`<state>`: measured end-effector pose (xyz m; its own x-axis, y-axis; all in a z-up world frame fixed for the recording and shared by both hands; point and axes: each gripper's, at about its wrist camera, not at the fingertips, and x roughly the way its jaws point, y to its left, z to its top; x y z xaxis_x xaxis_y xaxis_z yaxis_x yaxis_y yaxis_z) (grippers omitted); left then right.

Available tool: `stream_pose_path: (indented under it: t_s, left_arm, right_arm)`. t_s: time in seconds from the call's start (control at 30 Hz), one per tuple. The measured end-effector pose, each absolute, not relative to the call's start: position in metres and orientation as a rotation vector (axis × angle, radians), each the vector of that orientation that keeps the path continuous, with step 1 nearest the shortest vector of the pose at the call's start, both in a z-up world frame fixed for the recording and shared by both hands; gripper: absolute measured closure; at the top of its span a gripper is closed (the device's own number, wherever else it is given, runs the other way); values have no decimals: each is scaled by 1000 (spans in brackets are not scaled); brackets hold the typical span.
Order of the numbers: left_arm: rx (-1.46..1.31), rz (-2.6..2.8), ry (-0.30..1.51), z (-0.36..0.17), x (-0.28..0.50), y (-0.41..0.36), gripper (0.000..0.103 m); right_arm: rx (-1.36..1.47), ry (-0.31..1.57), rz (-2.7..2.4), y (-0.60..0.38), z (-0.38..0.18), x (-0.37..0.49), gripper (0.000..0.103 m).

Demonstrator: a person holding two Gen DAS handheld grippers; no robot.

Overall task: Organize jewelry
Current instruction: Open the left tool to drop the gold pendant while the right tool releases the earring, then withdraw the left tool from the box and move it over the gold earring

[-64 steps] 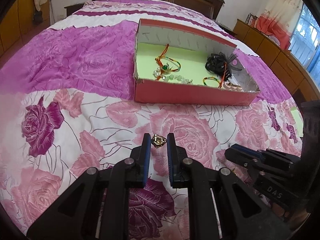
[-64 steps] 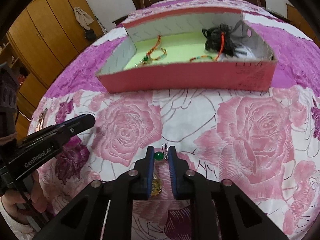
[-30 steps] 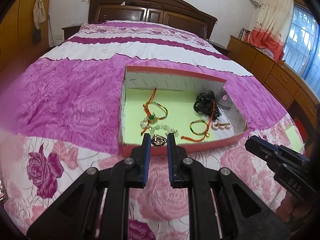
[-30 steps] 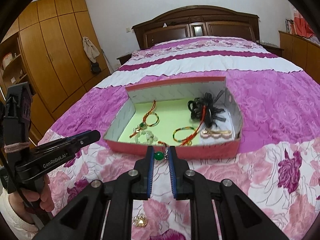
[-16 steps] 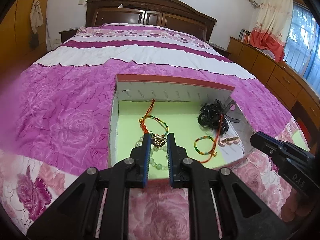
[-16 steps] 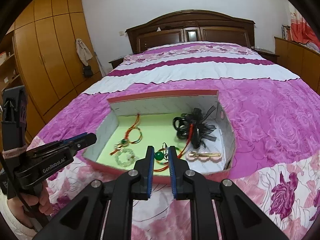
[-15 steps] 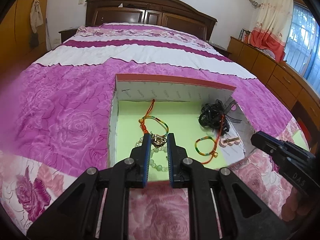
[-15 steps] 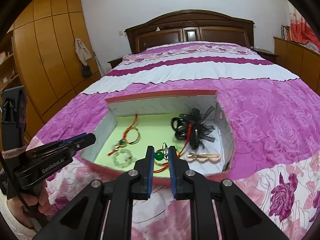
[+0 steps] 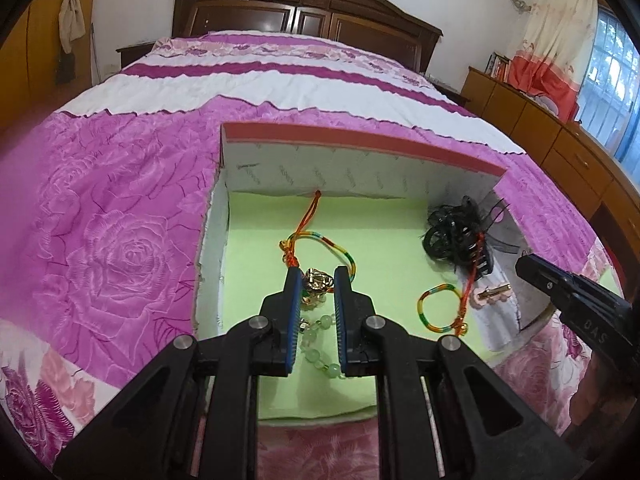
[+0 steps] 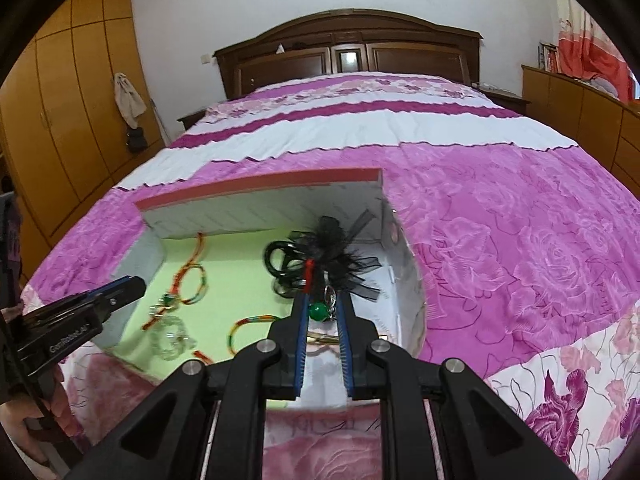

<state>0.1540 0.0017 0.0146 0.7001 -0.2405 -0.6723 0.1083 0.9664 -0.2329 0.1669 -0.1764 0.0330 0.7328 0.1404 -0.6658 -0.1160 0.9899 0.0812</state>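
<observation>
Left wrist view: the left gripper (image 9: 316, 280) is clamped on a small gold metal charm (image 9: 317, 281), over the green-lined pink cardboard box (image 9: 360, 144). Risk: releasing here may tangle it with the multicoloured cord bracelet (image 9: 320, 240) just ahead.

Right wrist view: the right gripper (image 10: 322, 309) is clamped on a green bead pendant (image 10: 318, 311); the black hair tie bundle (image 10: 320, 256) directly ahead could snag it.

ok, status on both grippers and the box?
Left gripper shut on gold trinket, right gripper shut on green-bead charm. Both over box. Nothing blocking.
</observation>
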Motion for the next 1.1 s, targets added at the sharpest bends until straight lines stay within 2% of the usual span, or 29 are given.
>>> stream_pose_path:
  t_s: [0.5,0.6,0.7,0.77,1.1]
  left_arm:
    - [-156,-189,793,6,160,-3,94]
    - [-165,-190,790,8,158,-2,93]
    - [-172,-194,784,12,155,0,88]
    - [-174,-196,774,16,152,0,85]
    - [-178,-211,746,38,130,1,84]
  right_arm:
    - [27,755,124,-179,18,177,86]
    - [74,757,148,-181,20,174,84]
    - [105,742,166,-182,26,169,76]
    - [106,725,178,-181,31,164,76]
    - [103,667,220,-171,59,135,75]
